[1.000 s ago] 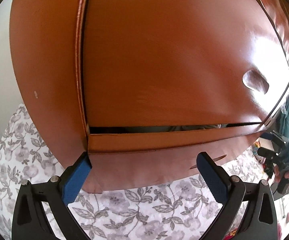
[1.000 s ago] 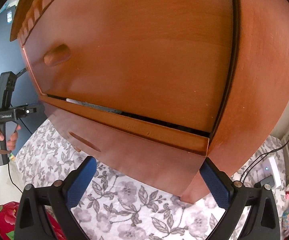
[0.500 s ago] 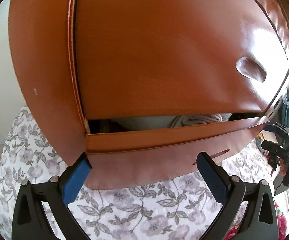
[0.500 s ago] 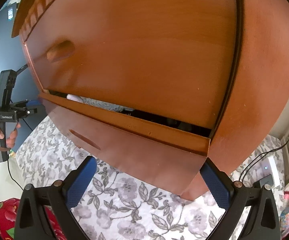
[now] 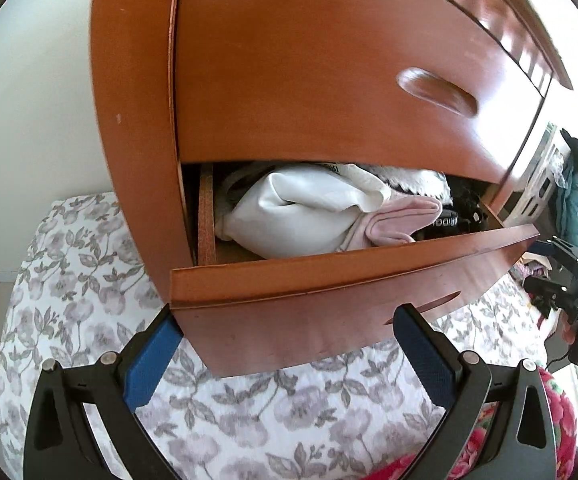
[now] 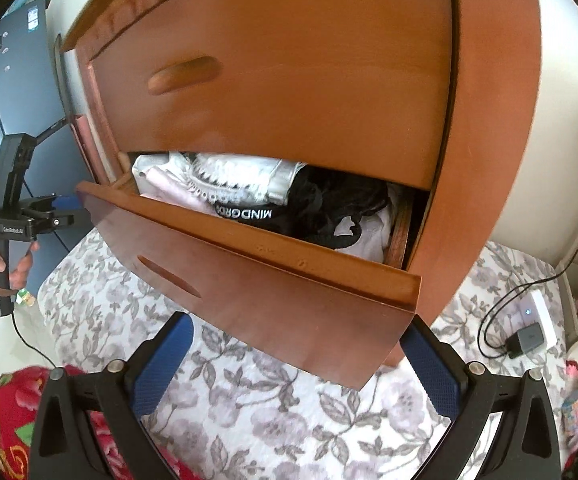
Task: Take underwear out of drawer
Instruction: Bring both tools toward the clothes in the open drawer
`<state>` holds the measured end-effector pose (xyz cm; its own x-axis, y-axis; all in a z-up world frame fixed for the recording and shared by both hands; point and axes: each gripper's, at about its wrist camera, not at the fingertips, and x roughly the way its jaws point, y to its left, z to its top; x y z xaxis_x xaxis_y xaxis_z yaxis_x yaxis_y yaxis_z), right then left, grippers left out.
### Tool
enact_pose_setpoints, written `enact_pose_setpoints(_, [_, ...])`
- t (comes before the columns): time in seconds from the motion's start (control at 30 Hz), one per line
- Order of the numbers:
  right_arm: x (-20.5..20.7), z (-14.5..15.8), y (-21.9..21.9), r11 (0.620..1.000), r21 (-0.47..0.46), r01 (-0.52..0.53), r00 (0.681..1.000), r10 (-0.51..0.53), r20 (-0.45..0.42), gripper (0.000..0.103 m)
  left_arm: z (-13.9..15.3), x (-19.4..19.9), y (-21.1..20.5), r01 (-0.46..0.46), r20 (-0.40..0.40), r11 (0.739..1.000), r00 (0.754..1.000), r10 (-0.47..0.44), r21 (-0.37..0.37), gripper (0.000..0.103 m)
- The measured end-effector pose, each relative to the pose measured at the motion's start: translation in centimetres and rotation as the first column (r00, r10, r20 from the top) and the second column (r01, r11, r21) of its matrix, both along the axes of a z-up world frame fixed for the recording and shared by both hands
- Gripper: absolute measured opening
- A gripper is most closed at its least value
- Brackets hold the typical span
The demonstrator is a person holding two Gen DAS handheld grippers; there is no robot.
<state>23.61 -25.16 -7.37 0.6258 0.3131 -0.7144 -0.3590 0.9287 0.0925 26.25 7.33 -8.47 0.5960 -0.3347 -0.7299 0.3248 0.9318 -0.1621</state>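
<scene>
Drawn farther out than half a second earlier, the drawer (image 5: 329,280) exposed underwear (image 5: 301,216) heaped behind its front edge, while left gripper (image 5: 289,344) and right gripper (image 6: 297,354) stayed spread, empty, straddling its front corners.

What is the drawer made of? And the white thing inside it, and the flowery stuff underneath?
The drawer looks like glossy reddish-brown wood or veneer: it shows faint grain and shiny glare. The white thing looks like soft cloth, since it folds and wrinkles. The flowery stuff seems to be printed fabric, perhaps a sheet.
</scene>
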Motion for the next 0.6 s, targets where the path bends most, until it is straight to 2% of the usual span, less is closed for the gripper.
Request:
enact_pose_setpoints(0.13, [-2.3,0.1,0.1,1.0,0.001,-0.01,1.0,0.01,-0.003,0.103,0.1,-2.4,0.2,0.0,0.002,1.0,1.0,0.0,-0.008,0.103])
enact_pose_setpoints(0.6, [-9.3,0.0,0.2,0.999,0.003,-0.033,0.999,0.033,-0.009,0.103,-0.4,-9.0,0.5,0.019,-0.009,0.999,1.0,-0.019,0.032,0.103])
